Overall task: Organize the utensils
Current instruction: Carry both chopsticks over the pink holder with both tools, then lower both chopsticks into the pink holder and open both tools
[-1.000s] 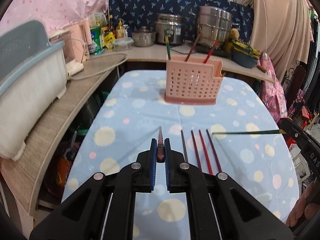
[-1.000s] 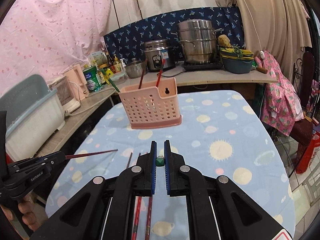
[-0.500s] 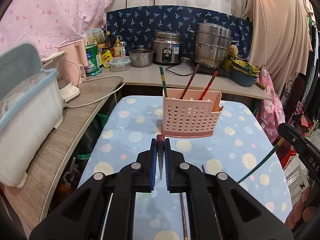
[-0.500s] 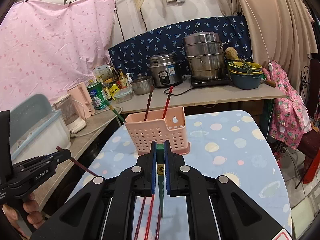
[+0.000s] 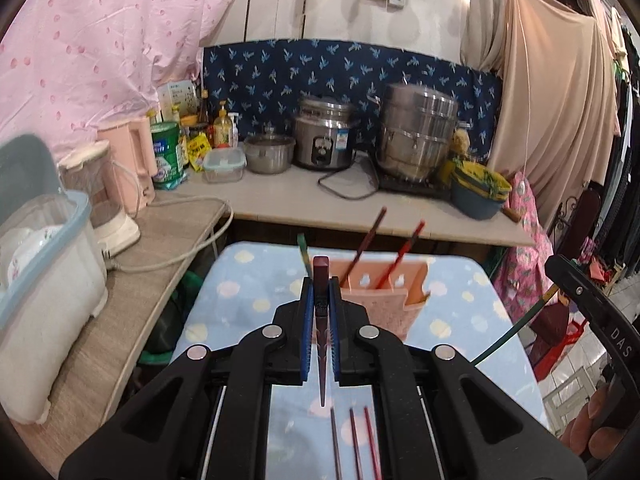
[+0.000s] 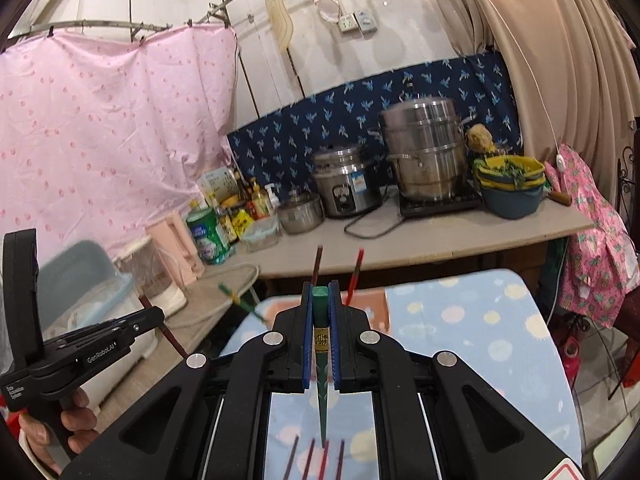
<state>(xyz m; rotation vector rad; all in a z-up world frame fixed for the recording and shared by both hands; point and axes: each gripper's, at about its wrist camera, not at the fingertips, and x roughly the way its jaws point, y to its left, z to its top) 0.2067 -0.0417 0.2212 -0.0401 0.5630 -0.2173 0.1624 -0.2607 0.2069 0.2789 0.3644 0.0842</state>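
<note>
Both tongs risen: left tongs (image 5: 320,288) pinch maroon chopstick (image 5: 321,344), tip down

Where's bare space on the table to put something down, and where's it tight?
Free: tablecloth right of the pink basket, out to the table's right edge; also the strip left of the basket. Crowded: the near middle, where loose chopsticks lie under both grippers. The back counter is packed with pots and bottles.
</note>
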